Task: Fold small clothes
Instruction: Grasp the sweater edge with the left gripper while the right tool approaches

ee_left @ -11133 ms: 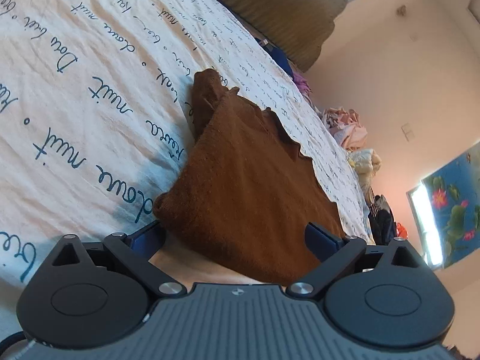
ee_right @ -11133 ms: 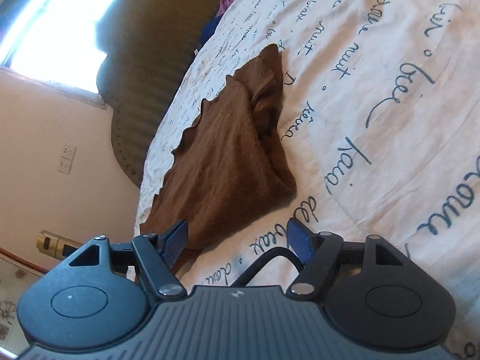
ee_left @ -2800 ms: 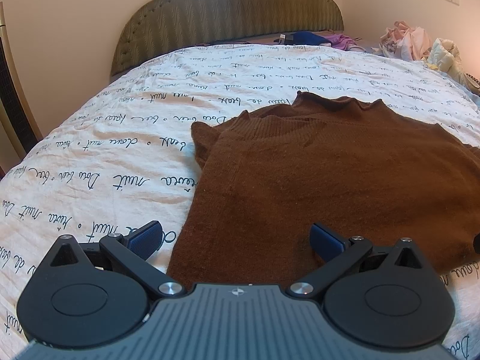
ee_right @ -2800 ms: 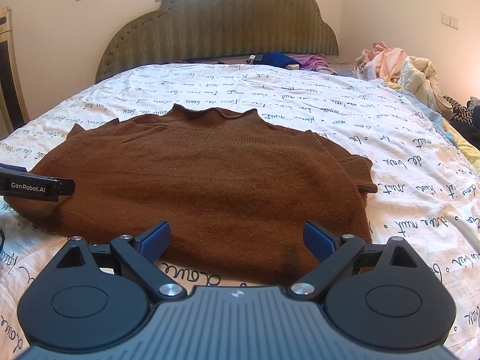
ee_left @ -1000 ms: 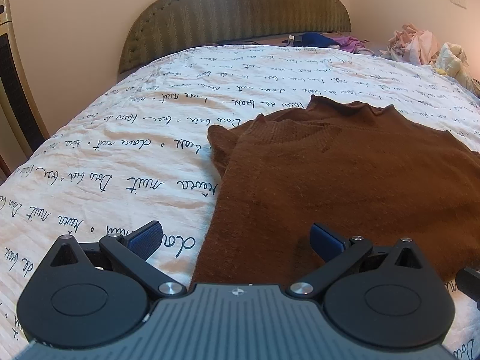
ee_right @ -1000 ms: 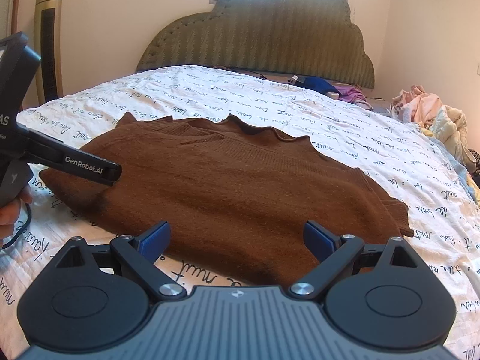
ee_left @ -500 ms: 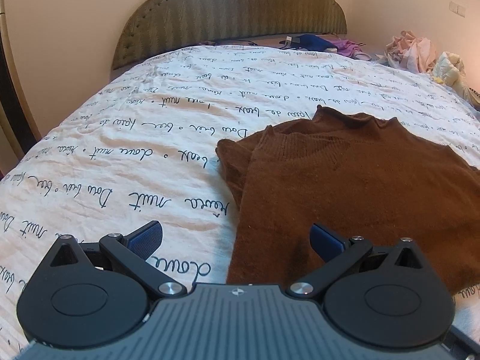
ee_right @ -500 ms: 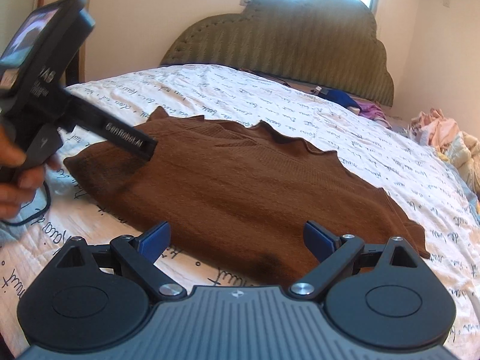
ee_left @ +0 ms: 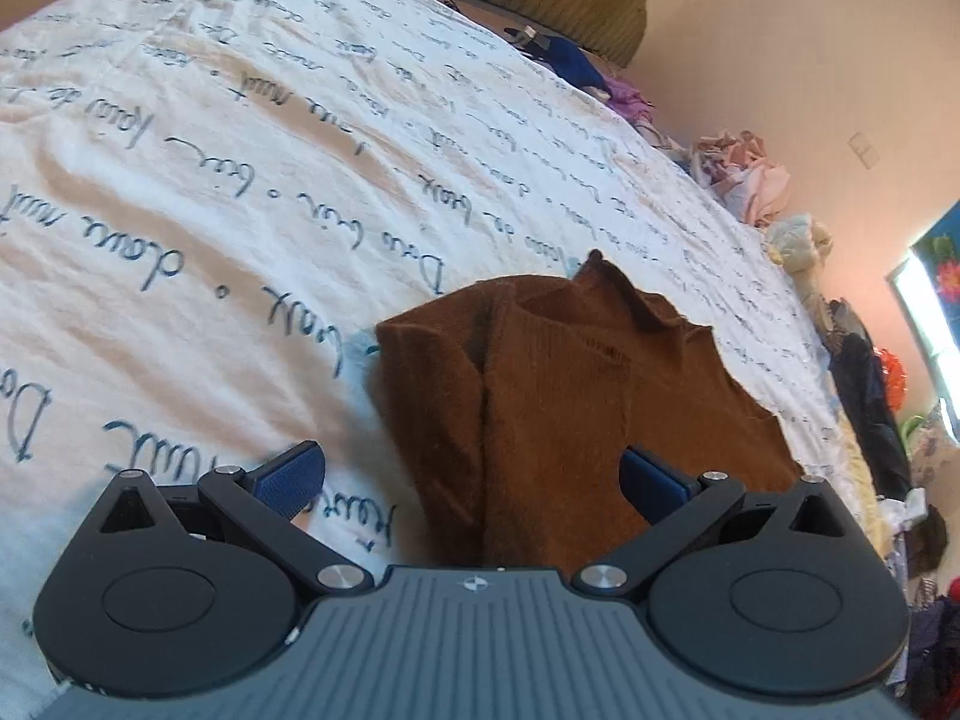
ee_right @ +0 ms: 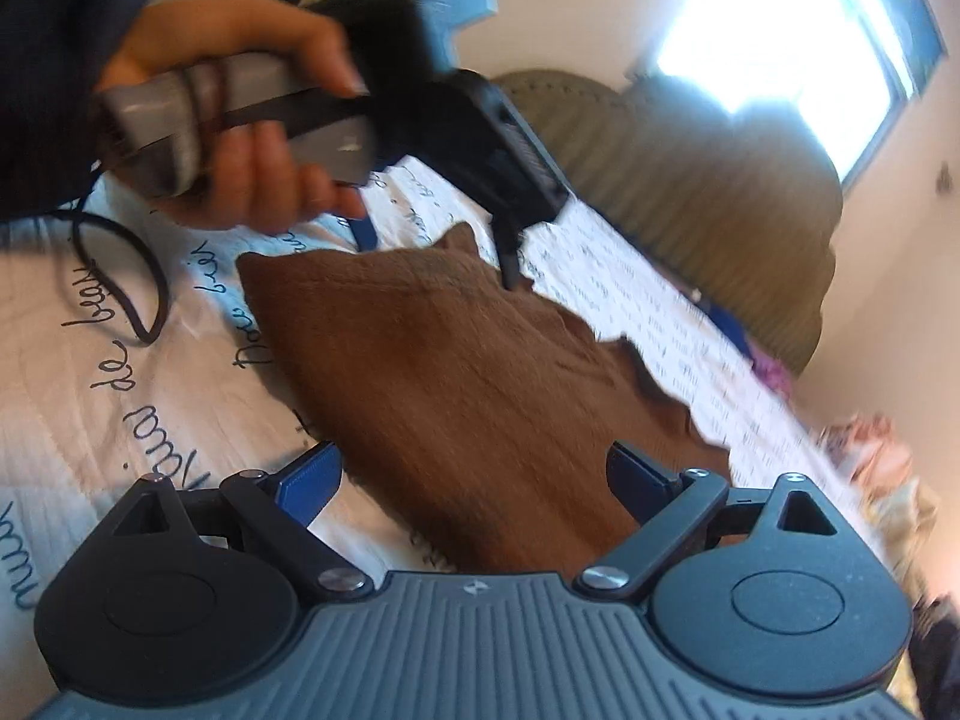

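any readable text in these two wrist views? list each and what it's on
"Dou bie": script on the white bedsheet, right wrist view, partly cut off by the brown sweater.
"de beau": script on the same sheet, right wrist view, reading uncertain.
"douce nuit": loosely legible on the sheet, left wrist view.
Other script lines on the sheet: too distorted, small or blurred to read.
Left gripper body: no text legible, motion blurred.
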A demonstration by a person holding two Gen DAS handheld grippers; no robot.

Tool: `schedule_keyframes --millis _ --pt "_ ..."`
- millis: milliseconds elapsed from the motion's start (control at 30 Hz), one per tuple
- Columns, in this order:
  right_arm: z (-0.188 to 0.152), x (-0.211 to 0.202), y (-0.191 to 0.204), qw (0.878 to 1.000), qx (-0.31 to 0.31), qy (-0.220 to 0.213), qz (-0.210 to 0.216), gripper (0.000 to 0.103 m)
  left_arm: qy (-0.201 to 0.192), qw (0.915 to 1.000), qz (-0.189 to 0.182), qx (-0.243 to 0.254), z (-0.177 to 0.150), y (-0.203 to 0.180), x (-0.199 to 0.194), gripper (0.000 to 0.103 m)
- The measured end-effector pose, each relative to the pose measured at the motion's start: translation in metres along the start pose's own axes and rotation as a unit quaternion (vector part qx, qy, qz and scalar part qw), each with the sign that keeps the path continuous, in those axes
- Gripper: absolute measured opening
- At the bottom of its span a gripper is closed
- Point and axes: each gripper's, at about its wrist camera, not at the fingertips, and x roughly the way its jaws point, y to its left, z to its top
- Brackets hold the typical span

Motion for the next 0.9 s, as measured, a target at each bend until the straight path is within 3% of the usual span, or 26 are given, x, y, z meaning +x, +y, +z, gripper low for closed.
schedule_keyframes --millis 233,400,433,500,533,567,733,833,867,900 --pt "0.008 0.026 0.036 0.995 -0.057 -0.026 -0.071 0.096 0.023 0.9969 -0.072 -0.022 0.021 0.003 0.032 0.103" --pt "0.020 0.040 0.042 0.994 -0.057 -0.043 -0.084 0.095 0.026 0.9968 -0.071 -0.027 0.035 -0.001 0.048 0.097" --pt "0.021 0.043 0.042 0.994 -0.057 -0.044 -0.083 0.092 0.026 0.9973 -0.065 -0.021 0.037 -0.004 0.051 0.095" --pt "0.025 0.048 0.043 0.995 -0.054 -0.045 -0.076 0.075 0.027 0.9983 -0.050 -0.011 0.041 -0.010 0.057 0.087" --pt "0.026 0.049 0.043 0.995 -0.051 -0.044 -0.071 0.059 0.026 0.9987 -0.043 -0.005 0.042 -0.013 0.059 0.084" --pt "0.026 0.052 0.043 0.996 -0.048 -0.040 -0.065 0.050 0.025 0.9991 -0.035 0.000 0.044 -0.015 0.061 0.078" --pt "0.026 0.056 0.043 0.997 -0.044 -0.040 -0.049 0.034 0.011 0.9994 0.015 0.027 0.044 -0.025 0.064 0.053" --pt "0.023 0.055 0.043 0.997 -0.047 -0.043 -0.040 0.022 0.010 0.9984 0.041 0.038 0.044 -0.028 0.065 0.033" --pt "0.023 0.053 0.044 0.997 -0.048 -0.044 -0.038 0.015 0.013 0.9980 0.048 0.040 0.044 -0.026 0.063 0.020" --pt "0.023 0.052 0.044 0.997 -0.048 -0.045 -0.038 0.014 0.016 0.9981 0.047 0.036 0.045 -0.026 0.063 0.017"
